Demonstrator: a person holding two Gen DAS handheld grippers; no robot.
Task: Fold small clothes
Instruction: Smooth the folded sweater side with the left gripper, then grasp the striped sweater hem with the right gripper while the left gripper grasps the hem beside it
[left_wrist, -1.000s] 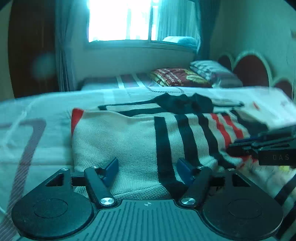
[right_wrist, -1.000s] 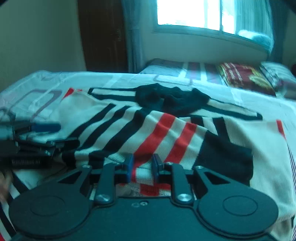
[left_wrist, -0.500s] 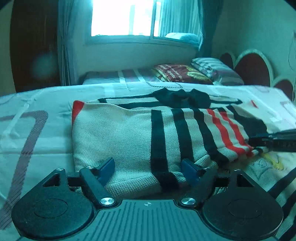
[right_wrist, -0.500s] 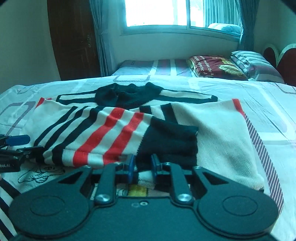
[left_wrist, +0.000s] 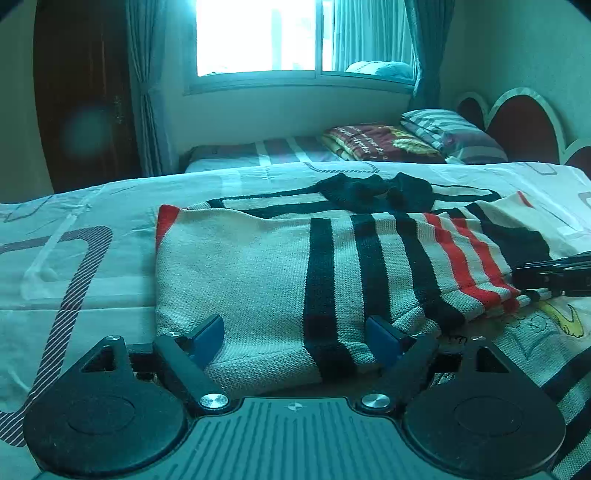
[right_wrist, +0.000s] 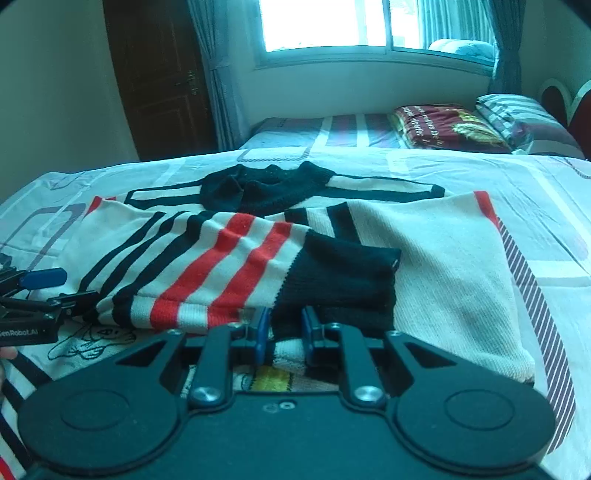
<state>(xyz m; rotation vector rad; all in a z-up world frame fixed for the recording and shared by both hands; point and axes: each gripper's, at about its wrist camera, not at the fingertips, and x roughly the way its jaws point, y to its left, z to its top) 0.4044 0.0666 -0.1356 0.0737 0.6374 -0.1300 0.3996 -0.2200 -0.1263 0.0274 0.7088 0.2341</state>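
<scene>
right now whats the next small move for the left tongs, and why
Probably draw the left tongs back off the striped sweater: their jaws are opening, pads clear of the knit hem, while the right tongs sit nearly shut at the folded sleeve's edge.

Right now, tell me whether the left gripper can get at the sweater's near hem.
Probably yes: the left gripper is opening with the striped sweater hem already lying between its fingers, nothing blocking.

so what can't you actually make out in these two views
- Sweater near hem: left wrist view, hidden behind the left gripper, whose jaws are opening.
- Right gripper pinch: right wrist view, cloth between the pads; how many layers is unclear.
- Outside the window: both views, blown out.
- Person: only a fingertip, cut off.
</scene>
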